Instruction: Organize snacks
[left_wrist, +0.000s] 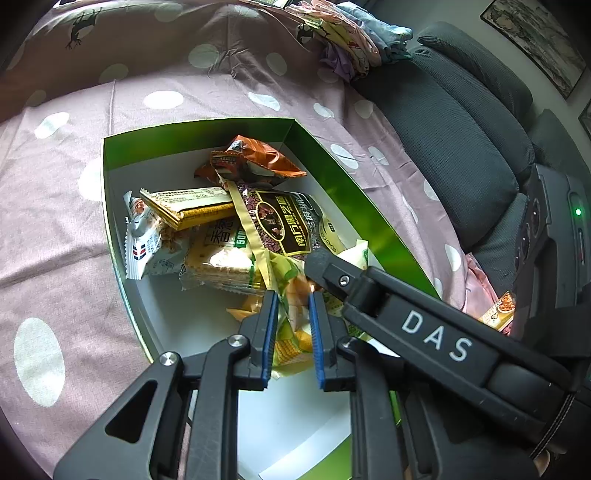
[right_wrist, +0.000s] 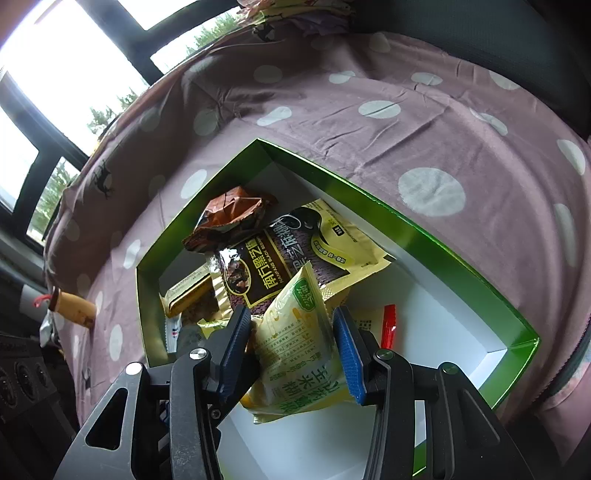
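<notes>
A green box with a white inside (left_wrist: 207, 142) (right_wrist: 443, 236) lies on a pink dotted bedsheet and holds several snack packets. A dark sesame-paste packet (left_wrist: 284, 225) (right_wrist: 280, 258) lies in the middle, an orange crumpled packet (left_wrist: 255, 158) (right_wrist: 229, 218) behind it. My left gripper (left_wrist: 292, 306) is open over a yellow corn packet (left_wrist: 291, 347) at the box's near end. My right gripper (right_wrist: 291, 325) is open, its blue pads either side of the same yellow corn-paste packet (right_wrist: 295, 354). The right gripper's finger (left_wrist: 332, 271) reaches in from the right in the left wrist view.
Gold wafer bar (left_wrist: 192, 210), white biscuit packet (left_wrist: 147, 240) and cracker pack (left_wrist: 221, 262) lie at the box's left. A red-wrapped item (right_wrist: 388, 326) lies on the box floor. A dark sofa cushion (left_wrist: 461, 129) and folded clothes (left_wrist: 351, 40) border the sheet. One snack packet (left_wrist: 498, 312) lies outside.
</notes>
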